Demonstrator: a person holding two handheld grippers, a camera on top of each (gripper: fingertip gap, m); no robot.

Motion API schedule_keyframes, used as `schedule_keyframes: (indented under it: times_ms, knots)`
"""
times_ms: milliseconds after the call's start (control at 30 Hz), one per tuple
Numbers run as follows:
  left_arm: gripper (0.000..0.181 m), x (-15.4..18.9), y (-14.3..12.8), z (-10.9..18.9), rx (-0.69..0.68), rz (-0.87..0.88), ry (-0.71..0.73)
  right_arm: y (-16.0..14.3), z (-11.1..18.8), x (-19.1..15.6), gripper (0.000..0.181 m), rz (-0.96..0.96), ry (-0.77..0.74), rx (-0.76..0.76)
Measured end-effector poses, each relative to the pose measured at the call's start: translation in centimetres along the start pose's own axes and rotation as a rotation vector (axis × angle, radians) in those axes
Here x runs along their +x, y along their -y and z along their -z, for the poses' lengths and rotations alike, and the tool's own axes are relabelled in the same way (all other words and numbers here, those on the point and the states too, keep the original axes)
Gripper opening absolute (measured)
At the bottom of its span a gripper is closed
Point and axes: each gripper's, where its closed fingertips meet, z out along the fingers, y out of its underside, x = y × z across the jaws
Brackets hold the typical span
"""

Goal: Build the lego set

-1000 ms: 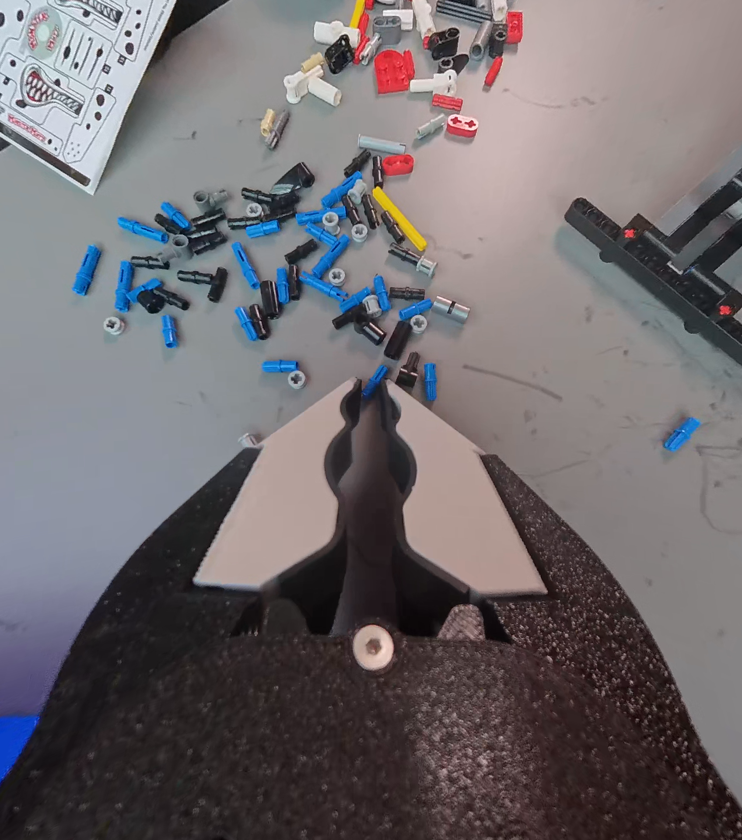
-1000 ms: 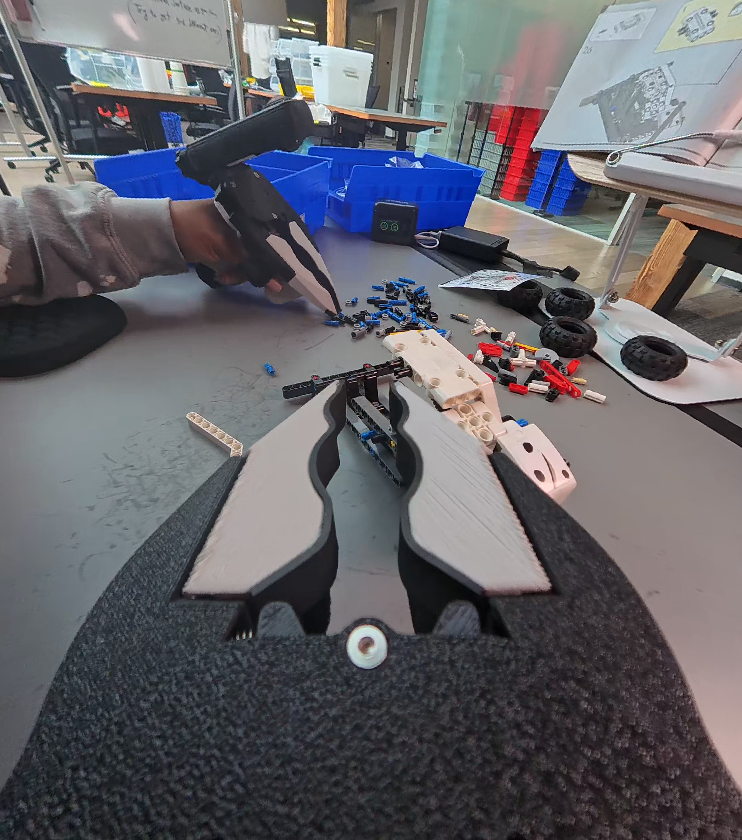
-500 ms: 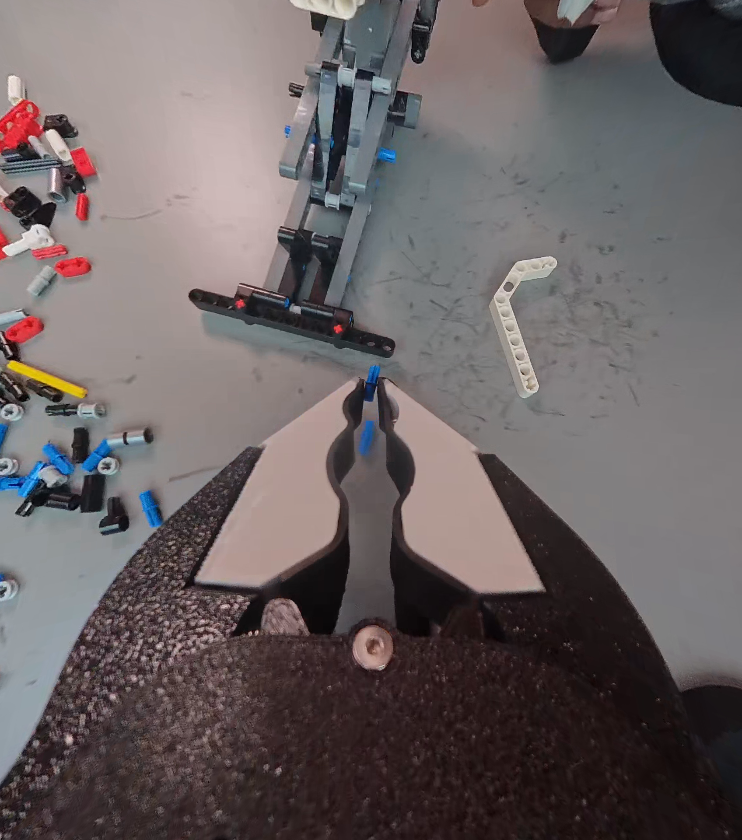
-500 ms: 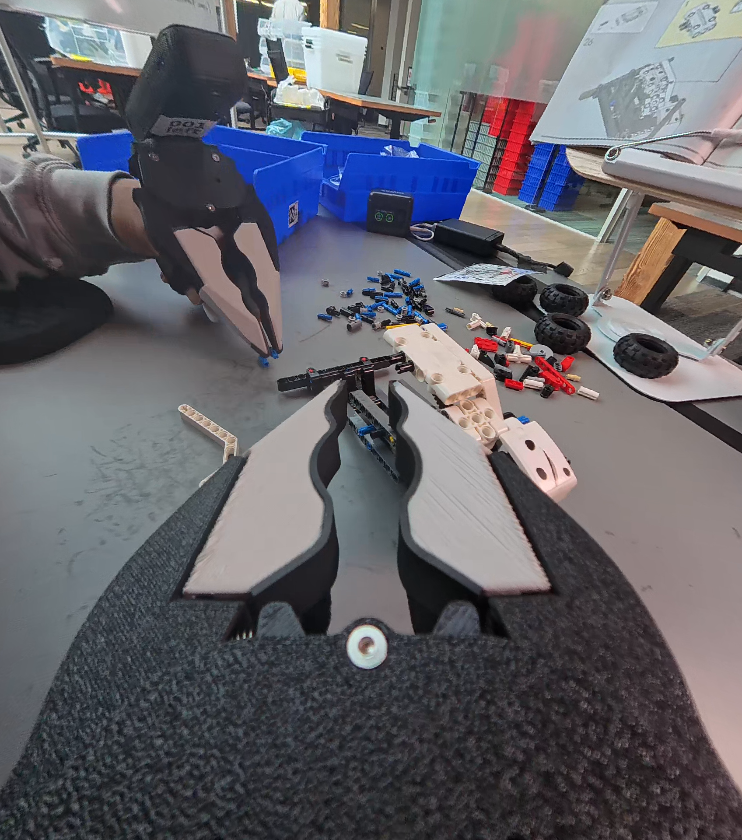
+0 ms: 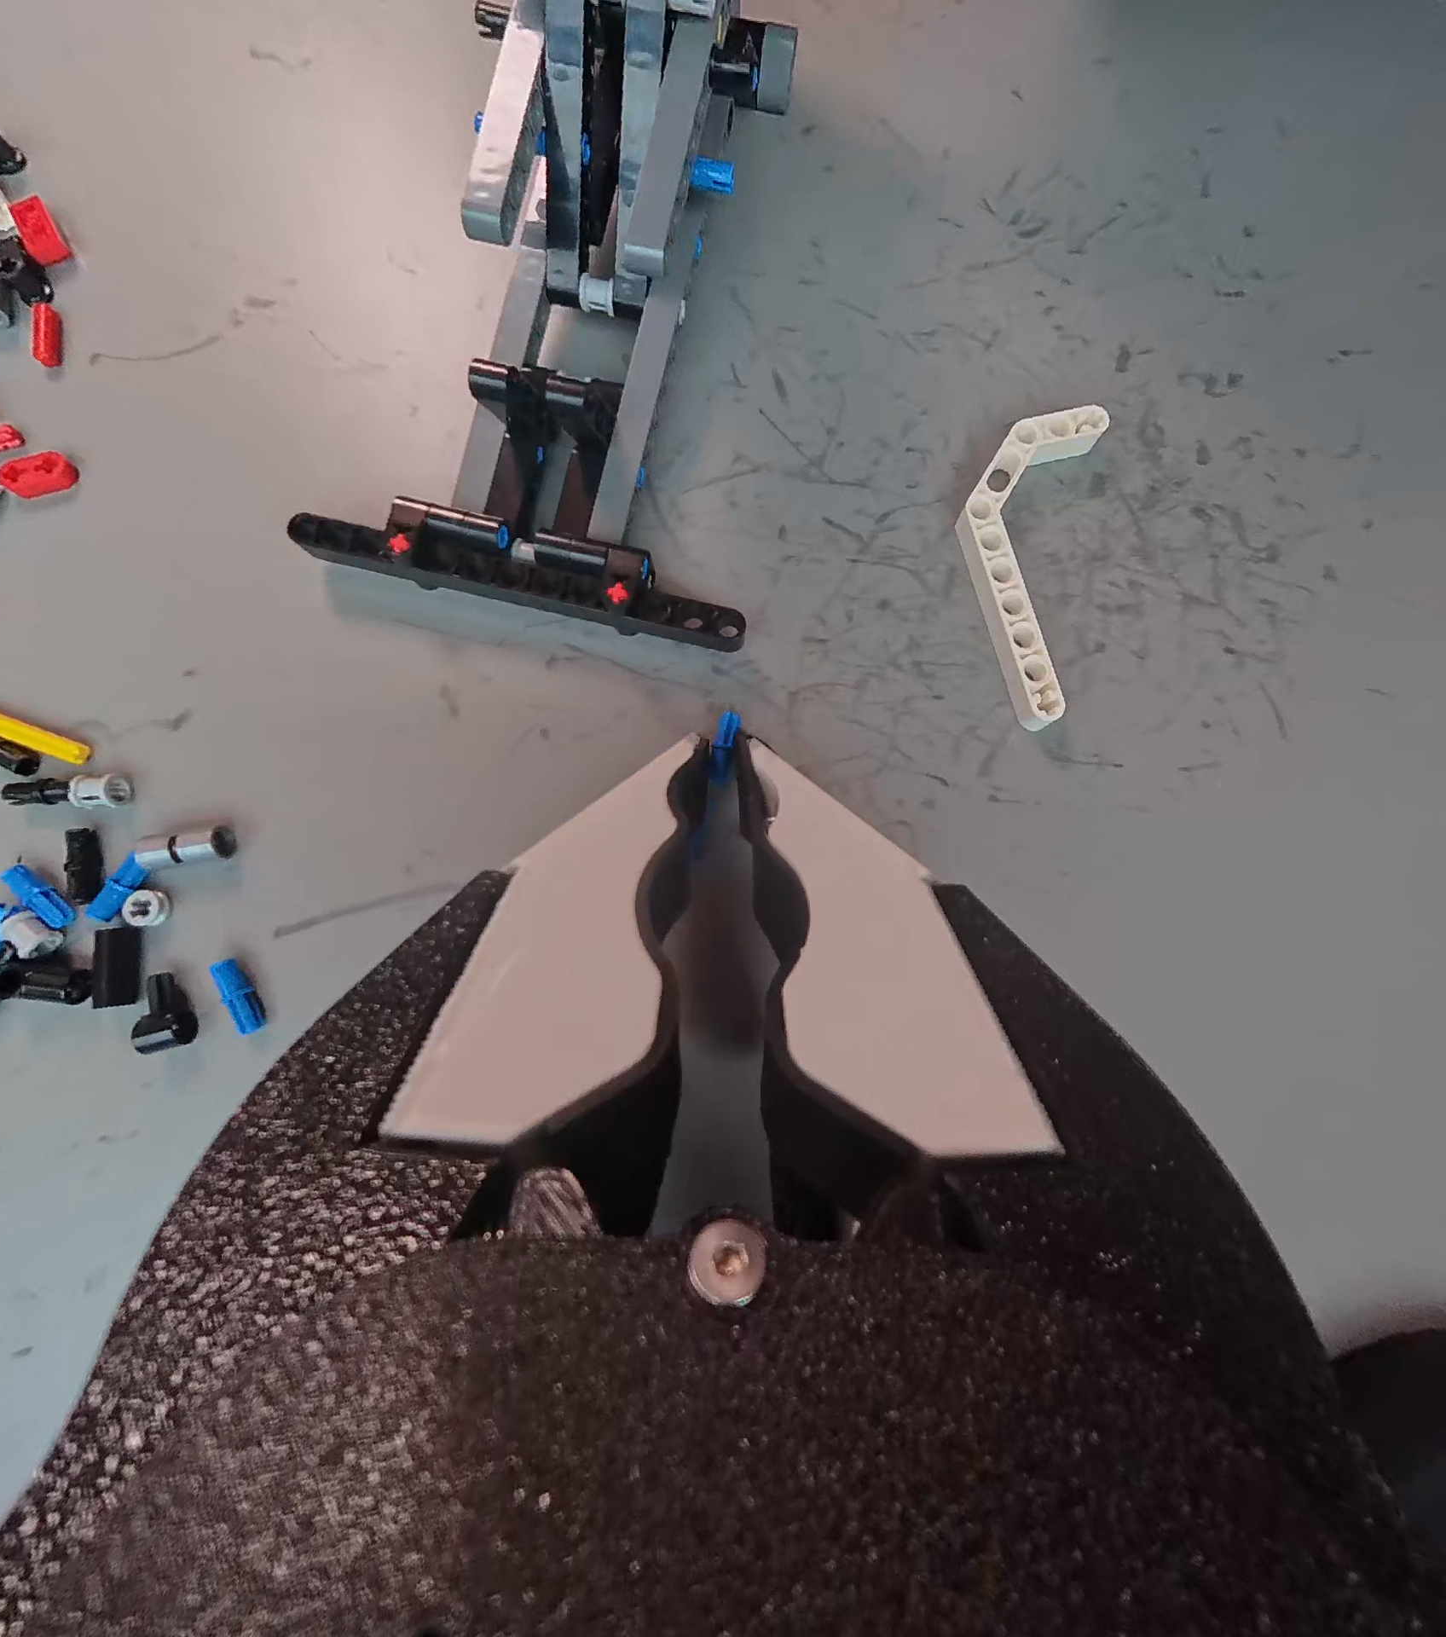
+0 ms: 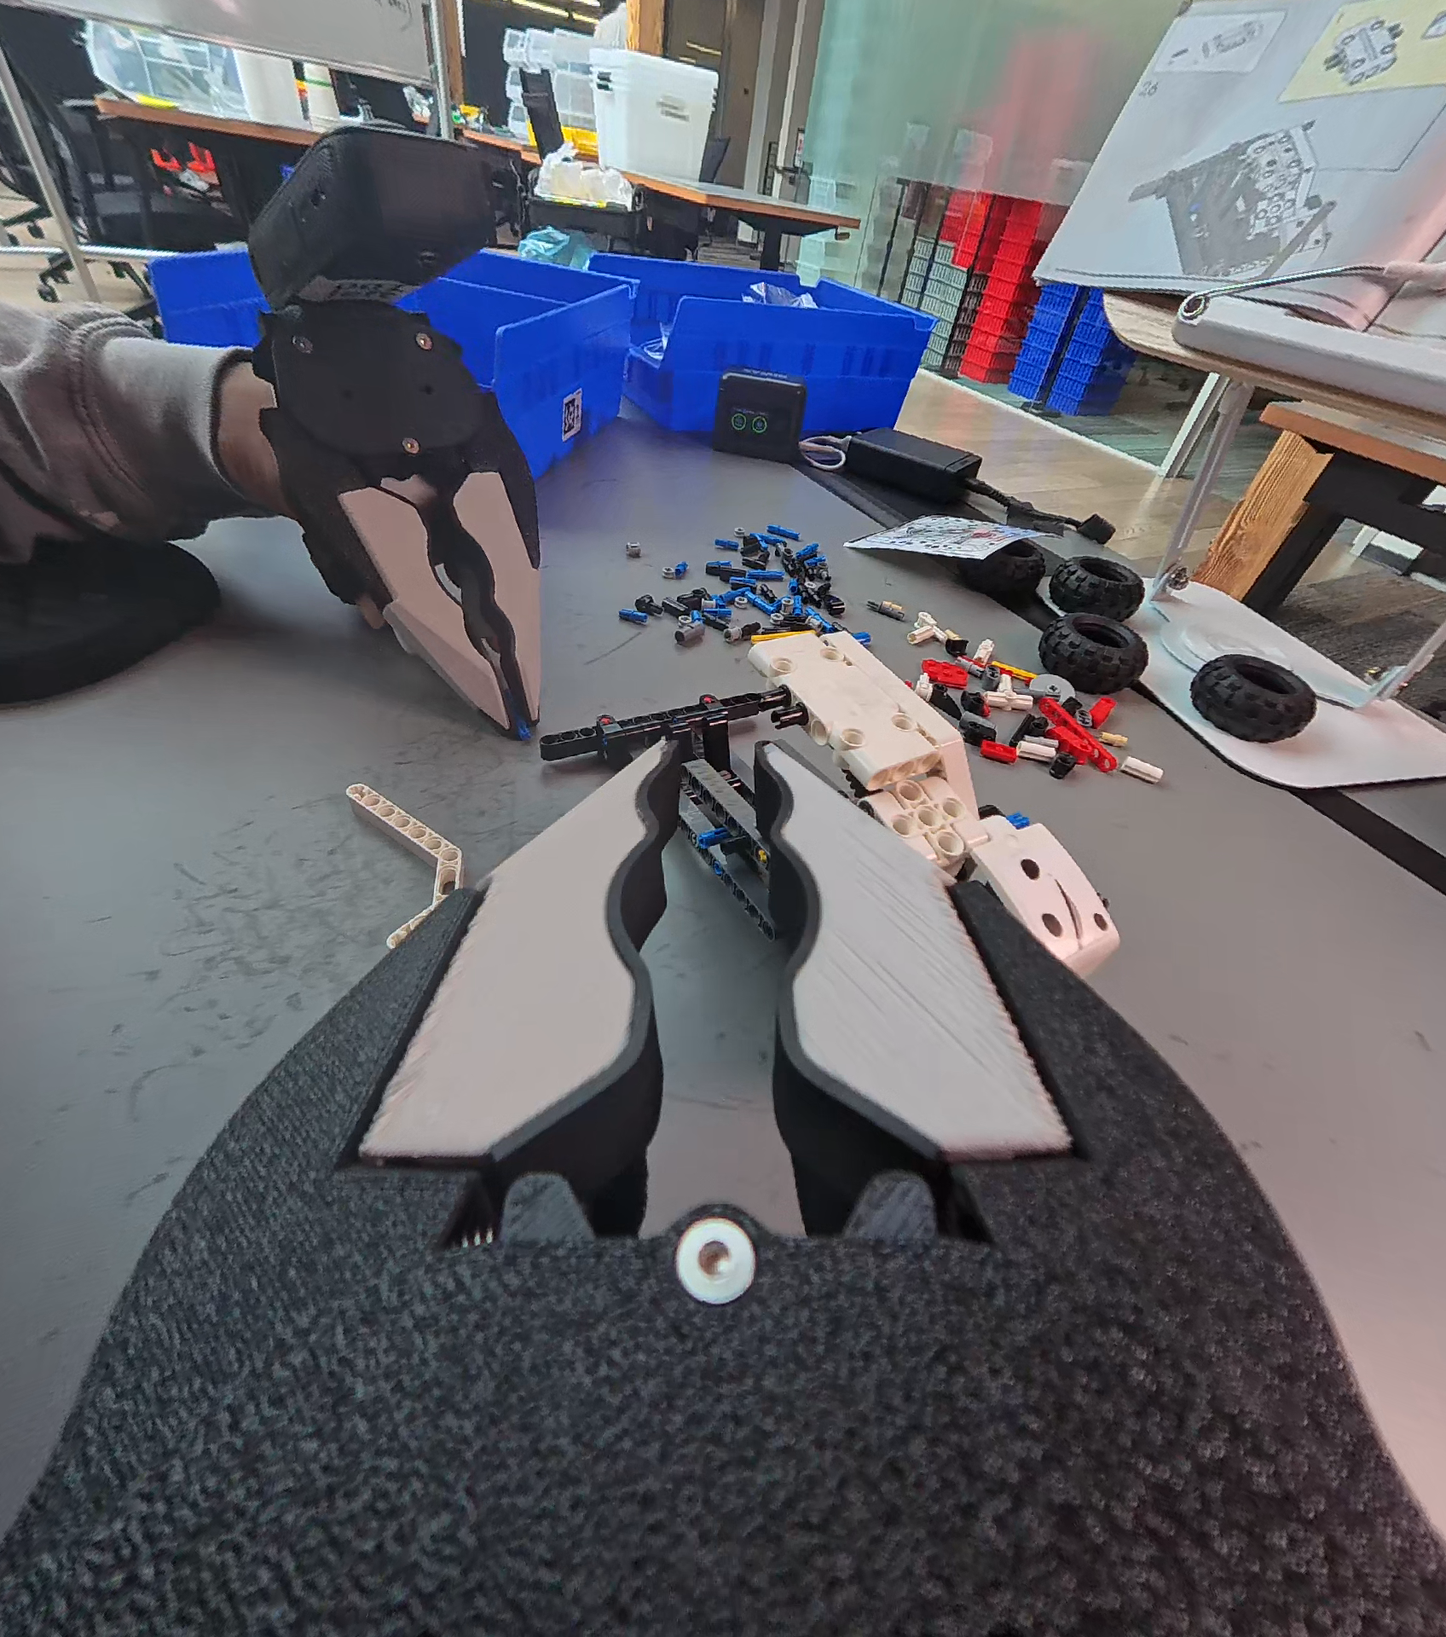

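The left tongs [image 5: 724, 753] are closed on a small blue pin [image 5: 726, 733], which pokes out past the tips at mid-frame in the left wrist view. In the right wrist view the same tongs [image 6: 518, 722] point down at the grey counter [image 6: 126, 886], with the blue pin [image 6: 523, 730] showing at the tip, just left of the model's black crossbeam [image 6: 657, 717].

The right tongs [image 6: 712, 762] stand apart with a clear gap and hold nothing; between the fingers [image 6: 542, 957] shows the dark frame of the half-built model [image 6: 861, 709], which lies on the counter at the centre of that view, its white body panels running toward the right.

In the left wrist view the model's grey and black frame [image 5: 587, 292] runs from the top centre down to the crossbeam [image 5: 516, 576], near and just above the left tongs' tips. A bent white beam [image 5: 1012, 567] lies on its own at right of centre. Loose blue, black, red and grey pieces [image 5: 37, 886] are scattered along the left edge.

Farther off in the right wrist view, four black tyres [image 6: 1091, 651] sit at right, partly on the white base of a stand carrying the open instruction booklet [image 6: 1322, 133] at the upper right. Blue bins [image 6: 702, 354] line the counter's far edge, and a grey sleeve [image 6: 37, 416] enters from the left.
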Motion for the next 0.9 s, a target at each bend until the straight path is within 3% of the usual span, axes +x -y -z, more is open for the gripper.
schedule_keyframes:
  times_ms: [167, 300, 433, 533, 600, 667, 800, 900]
  knots:
    - [0.020, -0.1, 0.0, 0.2, 0.011, 0.015, -0.002, 0.1, 0.0, 0.0, 0.015, 0.003, 0.000, 0.003]
    - [0.032, -1.5, 1.3, 1.4, 0.121, 0.067, 0.037, 0.5, 0.2, 0.2, 0.017, -0.009, -0.011, 0.026]
    - [0.037, -4.8, 3.4, 4.3, 0.318, 0.129, 0.182, 1.4, 0.6, 0.9, 0.024, -0.055, -0.034, 0.082]
    - [0.039, -8.3, 3.5, 6.7, 0.402, 0.182, 0.372, 2.1, 1.0, 1.5, 0.032, -0.085, -0.052, 0.132]
    - [0.039, -10.8, 2.4, 8.0, 0.398, 0.249, 0.510, 2.6, 1.3, 1.7, 0.023, -0.079, -0.062, 0.159]
    - [0.039, -13.1, 1.1, 8.9, 0.362, 0.339, 0.613, 3.2, 1.7, 1.6, 0.000, -0.055, -0.057, 0.193]
    - [0.029, -16.8, -2.3, 9.1, 0.198, 0.493, 0.716, 3.2, 1.7, 1.1, 0.000, -0.035, -0.036, 0.191]
    - [0.021, -17.7, -3.7, 7.7, 0.136, 0.568, 0.674, 3.2, 1.7, 1.2, 0.000, -0.028, -0.043, 0.186]
